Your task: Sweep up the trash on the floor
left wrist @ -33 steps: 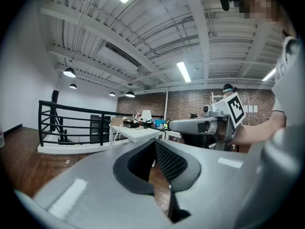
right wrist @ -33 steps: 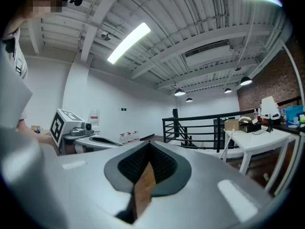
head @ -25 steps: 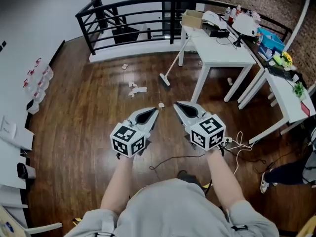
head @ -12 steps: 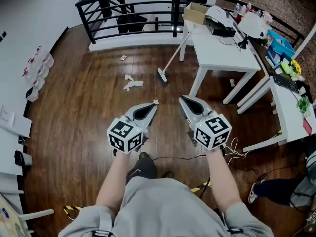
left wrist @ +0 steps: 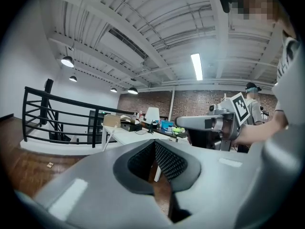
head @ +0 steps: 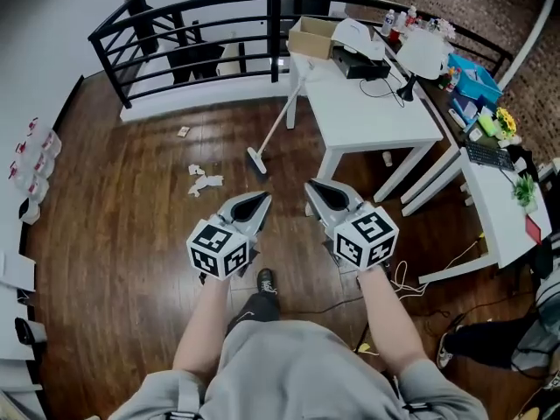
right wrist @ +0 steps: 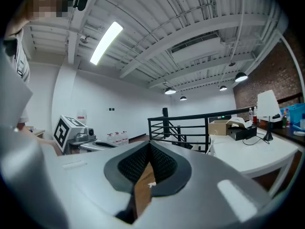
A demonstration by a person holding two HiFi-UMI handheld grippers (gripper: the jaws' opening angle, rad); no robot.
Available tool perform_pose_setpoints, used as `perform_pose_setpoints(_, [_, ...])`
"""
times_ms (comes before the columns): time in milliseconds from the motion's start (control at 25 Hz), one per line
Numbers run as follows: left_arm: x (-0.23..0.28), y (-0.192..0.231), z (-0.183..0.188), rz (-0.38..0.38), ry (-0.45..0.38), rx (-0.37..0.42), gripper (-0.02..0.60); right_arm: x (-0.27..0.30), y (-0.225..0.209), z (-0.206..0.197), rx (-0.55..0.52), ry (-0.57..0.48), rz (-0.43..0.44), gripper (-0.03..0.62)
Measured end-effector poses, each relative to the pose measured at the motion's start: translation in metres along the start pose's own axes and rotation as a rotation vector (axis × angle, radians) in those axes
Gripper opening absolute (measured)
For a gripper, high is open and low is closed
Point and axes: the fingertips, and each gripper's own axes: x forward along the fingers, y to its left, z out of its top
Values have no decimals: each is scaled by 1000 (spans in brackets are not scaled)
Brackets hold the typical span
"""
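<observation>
Crumpled white paper scraps [head: 204, 180] lie on the dark wooden floor ahead and to the left, and a small piece [head: 184, 132] lies farther off near the railing. A broom [head: 271, 128] leans against the white table [head: 376, 116], its head [head: 255, 161] resting on the floor. My left gripper [head: 264, 198] and right gripper [head: 309, 185] are held side by side in front of me, above the floor and short of the broom. Both are shut with nothing between the jaws, as the left gripper [left wrist: 153, 142] and right gripper [right wrist: 149, 145] views confirm.
A black railing [head: 192, 20] bounds the far side. The table carries a cardboard box [head: 311, 35], a lamp [head: 422, 55] and cables. A second white table [head: 500, 195] stands at right, with cords [head: 404, 278] on the floor beneath. Bottles [head: 31, 160] line the left wall.
The person has walked forward with both shut grippers. The table and broom are now closer, and the paper scraps have shifted left in the head view.
</observation>
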Motion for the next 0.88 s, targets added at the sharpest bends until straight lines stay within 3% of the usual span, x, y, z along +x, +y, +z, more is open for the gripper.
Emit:
perform_pose_setpoints(440, [122,140,46,-40,14,7,5,141,-122,42,4,-19,-41,0])
perform_pose_setpoints(640, [172,179,59,-30,13,4,5,179,-175,49,16,-22,-58,0])
perform_pose_setpoints(880, [249,214,67,2,7,19,5,229,-253,46,21,-6,-14,7])
